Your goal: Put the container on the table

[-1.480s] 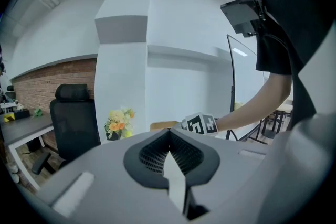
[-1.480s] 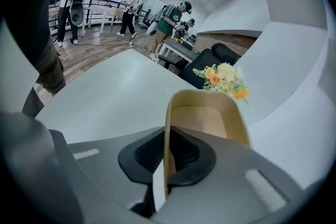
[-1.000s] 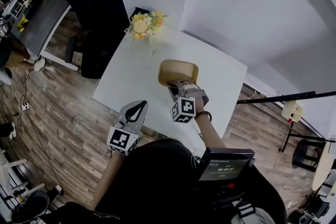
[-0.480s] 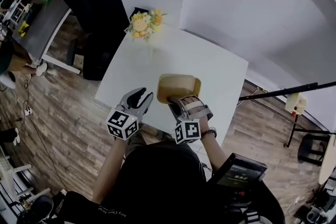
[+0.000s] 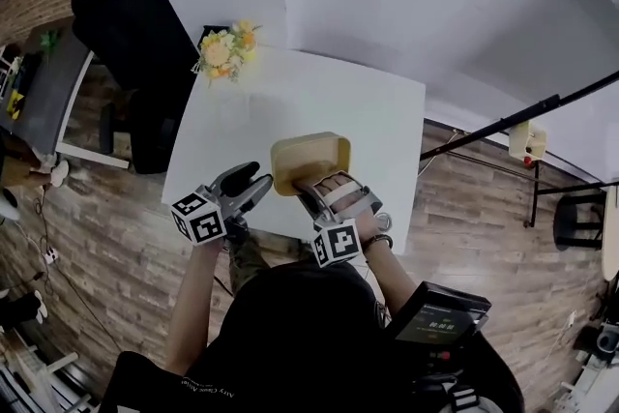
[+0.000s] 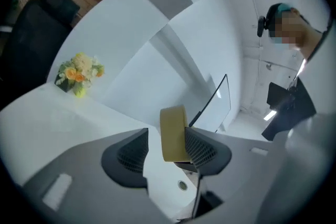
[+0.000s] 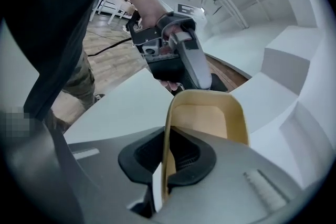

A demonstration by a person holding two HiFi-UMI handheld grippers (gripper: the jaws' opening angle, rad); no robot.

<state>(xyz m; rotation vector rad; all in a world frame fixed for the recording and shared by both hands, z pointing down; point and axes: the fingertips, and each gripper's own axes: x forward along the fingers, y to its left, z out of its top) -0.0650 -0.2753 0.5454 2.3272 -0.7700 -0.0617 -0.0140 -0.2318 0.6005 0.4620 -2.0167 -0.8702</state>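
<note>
The tan container [image 5: 309,162] sits over the near part of the white counter [image 5: 319,102], well apart from the flower bouquet [image 5: 222,51] and on the person's side of it. Whether its base touches the counter cannot be told. The right tongs [image 7: 169,157] are clenched on its near wall. The left tongs [image 6: 165,152] have just been opening; the container's left end stands between them, just beside one pad and clear of the other. Its long axis runs across the person, and bare counter lies open between the container and the bouquet for setting it down.
</note>
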